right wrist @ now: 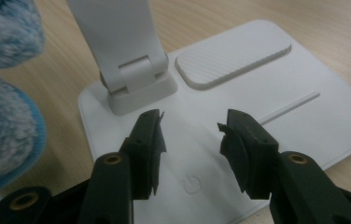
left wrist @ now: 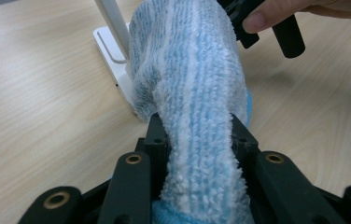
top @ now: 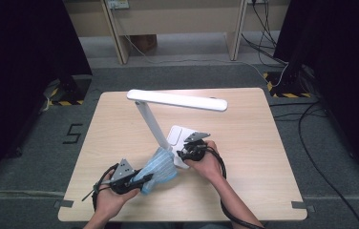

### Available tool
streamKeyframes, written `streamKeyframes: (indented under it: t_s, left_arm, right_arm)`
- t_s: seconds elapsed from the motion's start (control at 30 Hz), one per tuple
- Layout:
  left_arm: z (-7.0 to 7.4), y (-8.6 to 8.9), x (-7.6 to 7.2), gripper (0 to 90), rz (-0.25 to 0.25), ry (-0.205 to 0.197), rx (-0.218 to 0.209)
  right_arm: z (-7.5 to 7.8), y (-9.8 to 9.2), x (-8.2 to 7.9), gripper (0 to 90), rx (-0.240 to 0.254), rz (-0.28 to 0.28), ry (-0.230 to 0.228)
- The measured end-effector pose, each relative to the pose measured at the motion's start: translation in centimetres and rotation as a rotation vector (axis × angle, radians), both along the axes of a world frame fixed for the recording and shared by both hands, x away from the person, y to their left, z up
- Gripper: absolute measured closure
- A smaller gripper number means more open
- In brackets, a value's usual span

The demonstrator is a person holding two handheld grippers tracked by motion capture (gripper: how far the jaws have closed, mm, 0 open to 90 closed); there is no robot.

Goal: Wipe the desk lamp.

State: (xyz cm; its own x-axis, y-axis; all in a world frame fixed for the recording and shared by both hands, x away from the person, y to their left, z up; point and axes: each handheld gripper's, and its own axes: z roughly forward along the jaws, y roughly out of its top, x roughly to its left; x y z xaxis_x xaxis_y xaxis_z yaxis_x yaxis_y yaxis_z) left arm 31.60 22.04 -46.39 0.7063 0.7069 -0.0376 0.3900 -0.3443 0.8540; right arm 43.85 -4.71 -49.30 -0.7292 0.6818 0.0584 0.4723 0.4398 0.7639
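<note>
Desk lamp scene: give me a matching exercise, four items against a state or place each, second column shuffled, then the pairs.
Items:
1. blue cloth
2. left gripper
3. right gripper
4. lamp base

States:
A. jaws apart, nothing between them
B. flat and white on the table
C. striped, fluffy, draped beside the lamp stem
D. clamped on fabric

Pairs: 1-C, 2-D, 3-A, 4-B

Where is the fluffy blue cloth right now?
The blue cloth is pinched in the left gripper, near the front of the table in the high view. It drapes against the white lamp at the foot of its stem, just left of the right gripper.
</note>
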Motion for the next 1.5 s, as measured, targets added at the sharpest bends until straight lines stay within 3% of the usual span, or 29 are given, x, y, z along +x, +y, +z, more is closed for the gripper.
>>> streamKeyframes:
  t_s: [0.13, 0.23, 0.47, 0.57, 0.77, 0.9, 1.17, 1.3, 1.4, 1.5]
  left_arm:
    - [0.0, -0.4, 1.0, 67.7, -0.001, -0.005, 0.013]
    - [0.0, -1.0, 1.7, 67.7, -0.015, -0.006, 0.014]
    - [0.1, -1.9, 3.2, 67.6, -0.038, -0.007, 0.028]
    - [0.2, -2.2, 3.5, 67.5, -0.052, -0.007, 0.036]
    - [0.2, -3.0, 4.1, 67.2, -0.086, -0.004, 0.062]
    - [0.3, -3.2, 4.4, 67.2, -0.095, -0.005, 0.061]
    - [0.5, -3.3, 4.4, 66.7, -0.134, -0.017, 0.090]
    - [0.5, -3.3, 4.4, 66.6, -0.143, -0.018, 0.095]
    - [0.5, -3.5, 4.4, 66.7, -0.157, -0.017, 0.093]
    - [0.6, -3.7, 4.4, 66.7, -0.171, -0.021, 0.089]
  right_arm:
    - [1.0, -0.8, -0.5, 51.3, 0.028, 0.010, -0.021]
    - [2.0, -1.4, -1.2, 46.4, 0.060, 0.047, -0.043]
    - [3.7, -3.2, -2.8, 38.3, 0.067, 0.065, -0.098]
    - [4.3, -4.0, -3.6, 35.9, 0.108, 0.079, -0.104]
    - [5.8, -3.3, -5.0, 26.9, 0.119, 0.188, -0.144]
    - [5.8, -2.5, -4.9, 24.9, 0.113, 0.231, -0.154]
    - [4.4, -1.9, -4.5, 24.1, 0.105, 0.244, -0.133]
    - [4.6, -2.1, -4.3, 21.0, 0.098, 0.253, -0.159]
    - [5.1, -2.4, -4.0, 21.8, 0.130, 0.240, -0.182]
    - [4.6, -2.2, -3.8, 21.7, 0.083, 0.271, -0.162]
